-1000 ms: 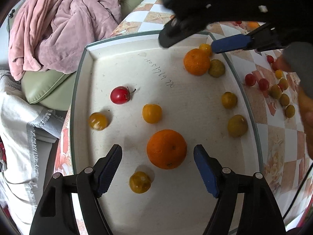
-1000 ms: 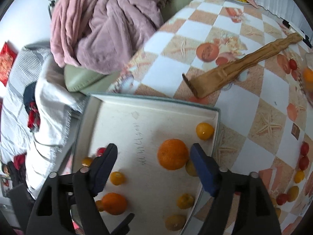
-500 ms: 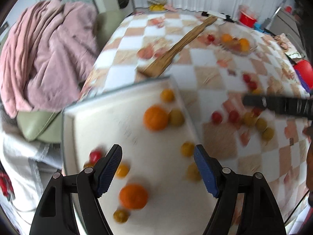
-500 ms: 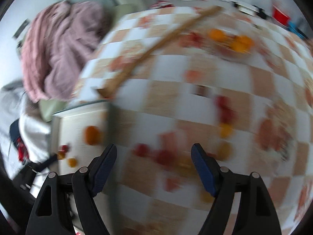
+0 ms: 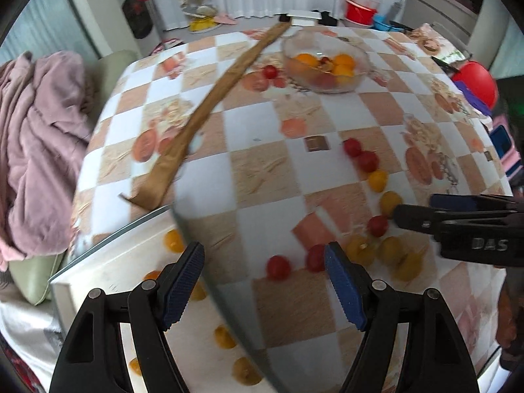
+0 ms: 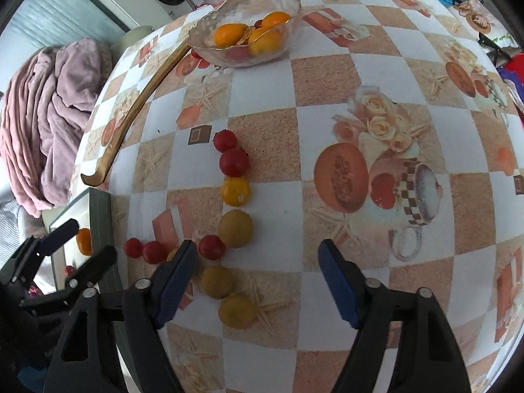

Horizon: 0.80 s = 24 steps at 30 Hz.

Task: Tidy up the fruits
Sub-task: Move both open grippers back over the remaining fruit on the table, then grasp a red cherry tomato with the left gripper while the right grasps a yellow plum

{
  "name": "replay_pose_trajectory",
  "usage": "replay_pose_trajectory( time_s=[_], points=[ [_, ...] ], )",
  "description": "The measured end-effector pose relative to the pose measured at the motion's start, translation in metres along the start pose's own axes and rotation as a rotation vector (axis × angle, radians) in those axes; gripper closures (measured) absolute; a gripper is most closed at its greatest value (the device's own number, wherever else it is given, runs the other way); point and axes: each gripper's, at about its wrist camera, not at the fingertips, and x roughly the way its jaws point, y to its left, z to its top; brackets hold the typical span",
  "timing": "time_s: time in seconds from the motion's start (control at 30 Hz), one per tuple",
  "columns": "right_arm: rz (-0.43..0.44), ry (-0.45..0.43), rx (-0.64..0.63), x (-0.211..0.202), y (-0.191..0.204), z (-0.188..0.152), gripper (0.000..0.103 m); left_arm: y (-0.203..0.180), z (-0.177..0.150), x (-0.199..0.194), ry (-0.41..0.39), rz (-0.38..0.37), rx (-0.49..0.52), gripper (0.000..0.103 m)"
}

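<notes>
Small red and yellow fruits lie in a curved row on the checkered tablecloth: a red one (image 6: 233, 162), a yellow one (image 6: 235, 191), a dull yellow one (image 6: 235, 228), more red ones (image 5: 277, 267). A white tray (image 5: 98, 262) at the left holds small yellow fruits (image 5: 173, 240). A glass bowl (image 6: 244, 31) with oranges stands at the far side. My left gripper (image 5: 263, 281) is open and empty over the tray's right edge. My right gripper (image 6: 257, 281) is open and empty above the fruit row.
A long wooden shoehorn (image 5: 209, 111) lies diagonally between tray and bowl. A pink blanket (image 5: 36, 137) is heaped on a green seat left of the table. Red and blue tubs (image 5: 360, 13) stand on the floor beyond.
Both grippers have swung up and right, from over the tray with its oranges to the tablecloth with the fruit row and bowl. Both stayed open and empty.
</notes>
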Motion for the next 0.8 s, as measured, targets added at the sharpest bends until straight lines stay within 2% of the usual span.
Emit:
replay_pose_trajectory(
  time_s=[0.13, 0.3, 0.4, 0.43, 0.5, 0.6, 0.77, 0.8],
  points=[
    [0.025, 0.02, -0.007, 0.011, 0.005, 0.004, 0.046, -0.007, 0.0, 0.006, 0.006, -0.012, 0.027, 0.026],
    [0.045, 0.029, -0.035, 0.017, 0.014, 0.008, 0.053, -0.008, -0.001, 0.012, 0.013, -0.032, 0.059, 0.026],
    [0.053, 0.046, -0.048, 0.019, 0.017, 0.01, 0.067, -0.013, -0.002, 0.017, 0.017, -0.036, 0.097, 0.026],
    [0.059, 0.049, -0.047, 0.02, 0.017, 0.01, 0.067, -0.015, -0.002, 0.019, 0.019, -0.039, 0.109, 0.026],
    [0.066, 0.047, -0.036, 0.019, 0.014, 0.01, 0.075, -0.019, -0.003, 0.021, 0.023, -0.046, 0.13, 0.026],
    [0.109, 0.052, 0.02, 0.018, 0.0, 0.009, 0.075, -0.025, -0.003, 0.026, 0.031, -0.059, 0.165, 0.026],
    [0.111, 0.046, 0.034, 0.01, -0.012, 0.005, 0.075, -0.033, -0.004, 0.035, 0.052, -0.07, 0.218, 0.027],
    [0.113, 0.045, 0.037, 0.009, -0.013, 0.003, 0.075, -0.035, -0.004, 0.038, 0.056, -0.072, 0.23, 0.031]
  ],
)
